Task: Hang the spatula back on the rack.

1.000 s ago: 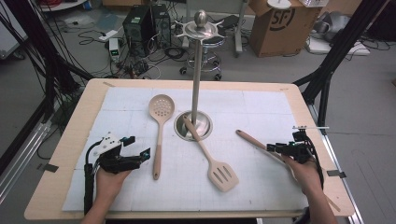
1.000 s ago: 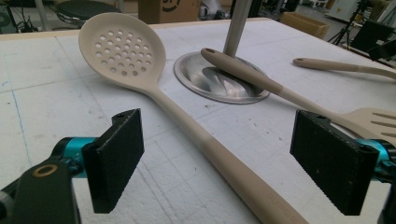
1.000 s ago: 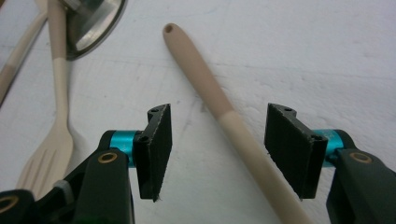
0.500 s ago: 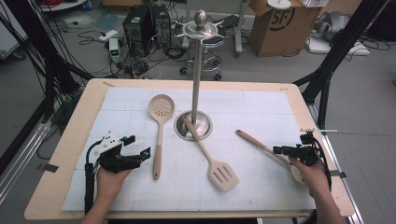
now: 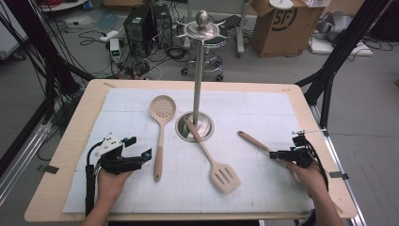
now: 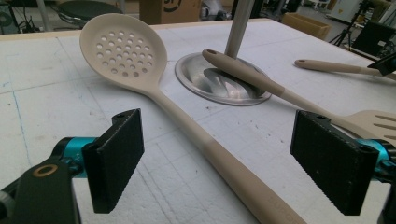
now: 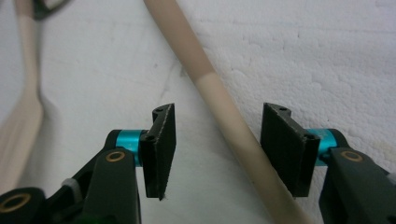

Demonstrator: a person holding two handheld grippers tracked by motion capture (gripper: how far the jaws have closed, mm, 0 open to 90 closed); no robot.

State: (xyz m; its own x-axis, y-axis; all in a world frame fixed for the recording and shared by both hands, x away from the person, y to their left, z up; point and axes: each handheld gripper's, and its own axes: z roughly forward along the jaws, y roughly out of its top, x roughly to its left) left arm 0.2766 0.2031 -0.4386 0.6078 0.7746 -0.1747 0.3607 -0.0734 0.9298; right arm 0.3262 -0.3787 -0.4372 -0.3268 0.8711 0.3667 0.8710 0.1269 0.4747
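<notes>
Right gripper view: the right claw (image 7: 212,149) straddles a beige utensil handle (image 7: 224,116) lying flat on the worktop (image 7: 327,56), jaws half open and just been closing, pads not yet touching, evidently to lift it.

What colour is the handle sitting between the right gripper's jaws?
Two-tone: the handle is tan on its upper part and pale cream lower down, clearest in the right gripper view.

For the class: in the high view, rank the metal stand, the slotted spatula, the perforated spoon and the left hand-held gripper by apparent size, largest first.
1. Metal stand, tallest by far.
2. Slotted spatula and perforated spoon: similar length, too close to separate.
3. Left hand-held gripper, shortest.
</notes>
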